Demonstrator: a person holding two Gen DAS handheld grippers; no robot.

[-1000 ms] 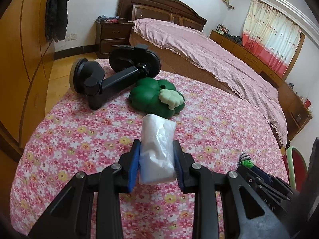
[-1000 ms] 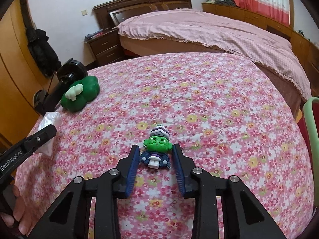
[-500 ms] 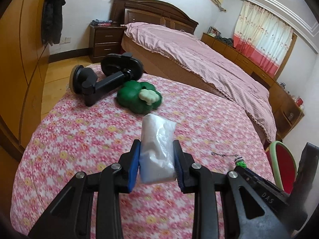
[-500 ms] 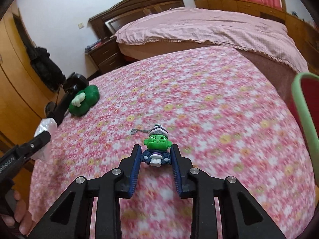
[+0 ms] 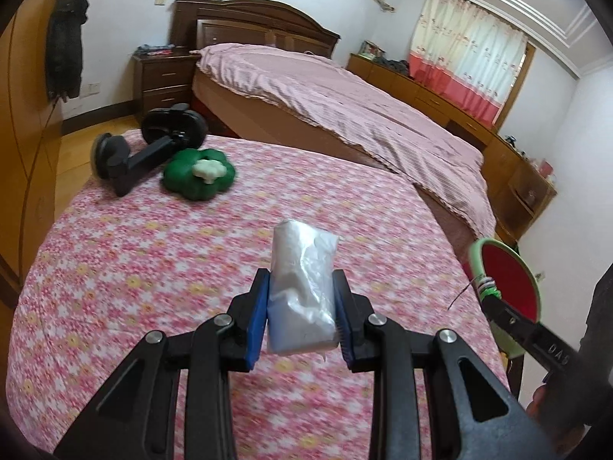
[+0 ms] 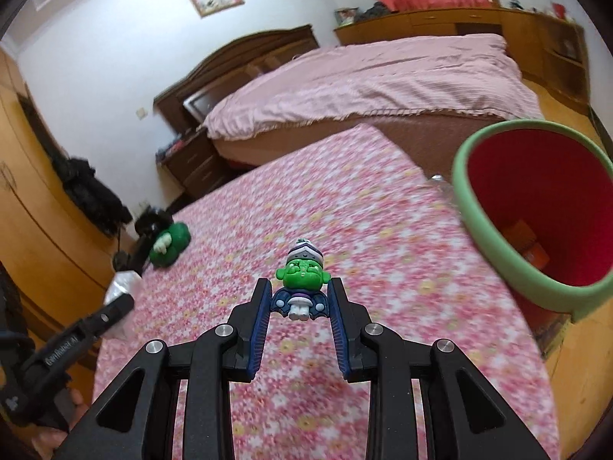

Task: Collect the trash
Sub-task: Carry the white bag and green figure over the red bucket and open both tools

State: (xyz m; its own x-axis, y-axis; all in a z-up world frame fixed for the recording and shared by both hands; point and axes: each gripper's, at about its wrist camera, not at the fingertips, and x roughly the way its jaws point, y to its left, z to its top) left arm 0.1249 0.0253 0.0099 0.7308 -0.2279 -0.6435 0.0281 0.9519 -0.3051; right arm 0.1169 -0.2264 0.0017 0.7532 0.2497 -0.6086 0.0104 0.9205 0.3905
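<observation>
My left gripper (image 5: 300, 303) is shut on a crumpled white plastic packet (image 5: 300, 287) and holds it above the flowered pink tablecloth (image 5: 153, 268). My right gripper (image 6: 300, 303) is shut on a small green-faced toy figure (image 6: 302, 280) and holds it above the cloth, left of a red bin with a green rim (image 6: 536, 207). The bin also shows at the right in the left wrist view (image 5: 505, 280), beside the right gripper's tip. The left gripper with the packet (image 6: 120, 287) shows at the left in the right wrist view.
A green flower-shaped toy (image 5: 199, 176) and a black suction-cup holder (image 5: 153, 149) lie at the table's far left. A bed with a pink cover (image 5: 345, 107) stands behind the table. A wooden wardrobe (image 6: 34, 207) is at the left.
Both grippers have lifted and moved right with their loads. The red bin has come into full view beside the right gripper. The toy's chain has left the cloth.
</observation>
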